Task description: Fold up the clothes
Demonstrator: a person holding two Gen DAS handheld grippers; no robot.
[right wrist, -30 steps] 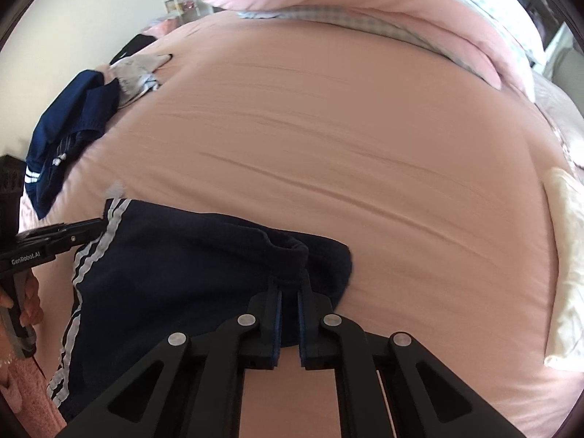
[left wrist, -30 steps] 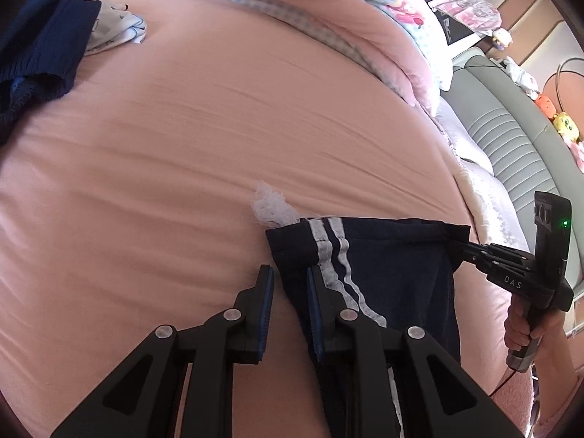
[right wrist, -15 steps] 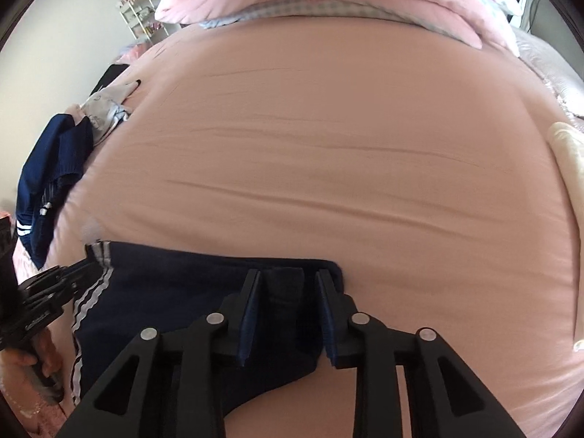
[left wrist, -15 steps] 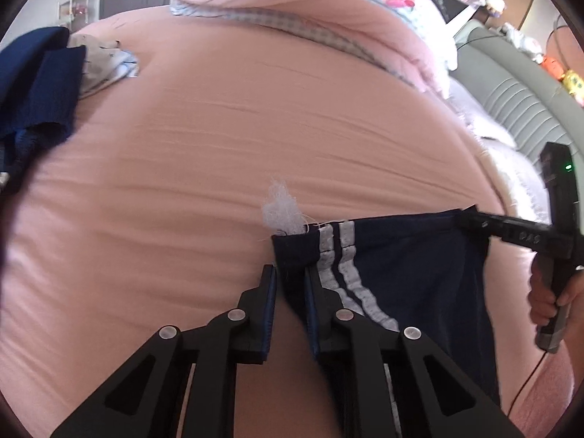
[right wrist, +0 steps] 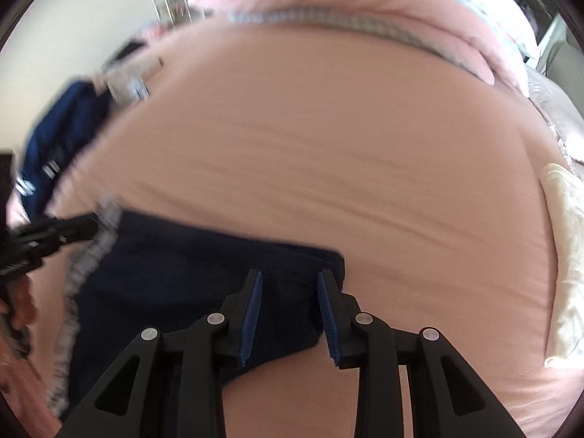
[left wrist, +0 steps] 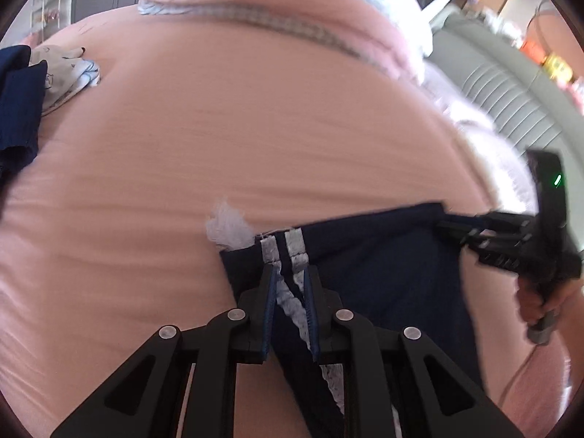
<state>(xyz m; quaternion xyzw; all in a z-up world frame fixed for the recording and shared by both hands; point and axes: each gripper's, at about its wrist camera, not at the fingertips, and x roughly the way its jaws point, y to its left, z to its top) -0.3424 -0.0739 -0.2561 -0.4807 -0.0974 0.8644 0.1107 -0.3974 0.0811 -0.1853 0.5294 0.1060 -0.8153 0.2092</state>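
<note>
Both grippers worked navy white-striped shorts on pink bedsheet: left gripper pinched the striped hem, right gripper stood open.

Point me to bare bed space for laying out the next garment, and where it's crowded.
Free: the pink sheet between the navy shorts at the near edge and the rolled duvet at the far end. Crowded: the navy and pale clothes pile on the left edge, a cream cloth on the right edge.
</note>
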